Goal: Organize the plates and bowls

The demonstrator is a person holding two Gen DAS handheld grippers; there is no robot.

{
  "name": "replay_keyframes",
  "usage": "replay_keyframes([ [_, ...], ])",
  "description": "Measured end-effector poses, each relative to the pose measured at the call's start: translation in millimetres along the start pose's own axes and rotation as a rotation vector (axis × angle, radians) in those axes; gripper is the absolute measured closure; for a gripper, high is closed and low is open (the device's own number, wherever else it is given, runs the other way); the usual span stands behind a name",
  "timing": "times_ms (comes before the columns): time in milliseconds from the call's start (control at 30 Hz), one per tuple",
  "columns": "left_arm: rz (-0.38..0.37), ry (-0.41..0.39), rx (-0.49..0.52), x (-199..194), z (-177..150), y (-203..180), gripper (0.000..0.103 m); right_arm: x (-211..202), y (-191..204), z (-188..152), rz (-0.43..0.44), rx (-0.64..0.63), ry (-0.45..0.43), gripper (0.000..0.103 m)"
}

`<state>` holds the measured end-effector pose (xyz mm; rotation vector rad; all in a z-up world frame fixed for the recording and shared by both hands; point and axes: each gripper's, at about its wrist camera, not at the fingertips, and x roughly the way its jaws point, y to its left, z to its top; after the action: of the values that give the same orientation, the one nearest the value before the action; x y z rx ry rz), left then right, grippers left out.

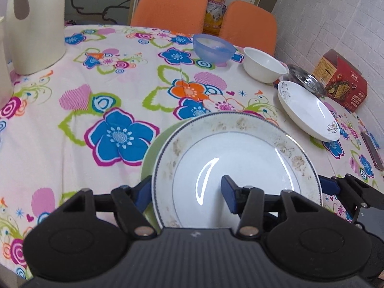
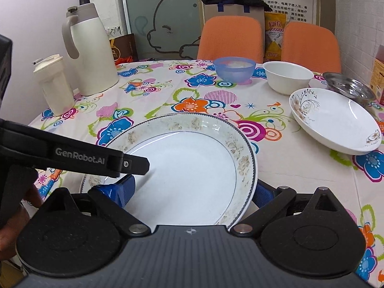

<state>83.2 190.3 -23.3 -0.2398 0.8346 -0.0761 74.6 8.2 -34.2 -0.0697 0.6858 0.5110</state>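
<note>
A white plate with a blue rim line and faded flower print (image 1: pixel 240 148) (image 2: pixel 187 158) lies near the table's front edge, on top of a pale green plate (image 1: pixel 150 158). My left gripper (image 1: pixel 187 194) straddles its left rim: one blue pad sits over the well and the other outside the rim, the fingers well apart. My right gripper (image 2: pixel 189 193) straddles the right rim the same way, open wide. Further back stand a blue translucent bowl (image 1: pixel 213 48) (image 2: pixel 234 69), a white bowl (image 1: pixel 264 64) (image 2: pixel 288 76) and a deep white flowered plate (image 1: pixel 307 110) (image 2: pixel 333 124).
A metal dish (image 2: pixel 350 86) and a red box (image 1: pixel 340 79) sit at the far right by the wall. A cream thermos jug (image 2: pixel 88 50) and a lidded cup (image 2: pixel 54 84) stand at the left. Two orange chairs (image 2: pixel 230 38) are behind the flowered tablecloth (image 1: pixel 72 84).
</note>
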Motion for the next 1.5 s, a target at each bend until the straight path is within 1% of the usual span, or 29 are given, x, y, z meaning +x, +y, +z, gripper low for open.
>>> replay_keyframes([
  [67, 0.014, -0.047, 0.027, -10.4, 1.7, -3.2, 0.044, 0.2, -7.0, 0.0, 0.012, 0.044, 0.002, 0.017],
  [167, 0.036, -0.101, 0.052, -24.1, 6.7, -6.0, 0.040, -6.8, -13.0, 1.4, 0.012, 0.081, -0.049, 0.017],
  [233, 0.049, -0.122, 0.058, -29.1, 9.3, -6.8, 0.039, -12.4, -15.9, 3.9, 0.007, 0.097, -0.084, 0.017],
  [300, 0.049, -0.128, 0.053, -31.2, 11.8, -6.0, 0.039, -13.6, -18.0, 5.5, 0.005, 0.096, -0.081, 0.017],
  [433, 0.045, -0.116, 0.050, -27.5, 12.0, -9.3, 0.039, -14.4, -21.9, 3.1, 0.006, 0.101, -0.066, 0.017],
  [533, 0.037, -0.103, 0.045, -23.1, 11.8, -14.1, 0.038, -19.5, -26.9, 2.1, 0.008, 0.109, -0.076, 0.017],
  [733, 0.029, -0.102, 0.060, -17.9, 15.1, -30.4, 0.031, -30.5, -48.6, 0.1, -0.020, 0.136, -0.085, 0.017],
  [1067, 0.031, -0.069, 0.139, -1.1, 27.4, -80.6, 0.031, -47.0, -113.1, -10.2, -0.055, 0.257, -0.120, 0.017],
  [1333, 0.020, -0.021, 0.229, 28.1, 38.8, -132.5, 0.030, -62.9, -173.2, -19.3, -0.124, 0.359, -0.160, 0.017],
  [1500, 0.031, 0.010, 0.286, 44.9, 43.0, -154.8, 0.030, -70.1, -206.5, -26.7, -0.160, 0.418, -0.186, 0.017],
])
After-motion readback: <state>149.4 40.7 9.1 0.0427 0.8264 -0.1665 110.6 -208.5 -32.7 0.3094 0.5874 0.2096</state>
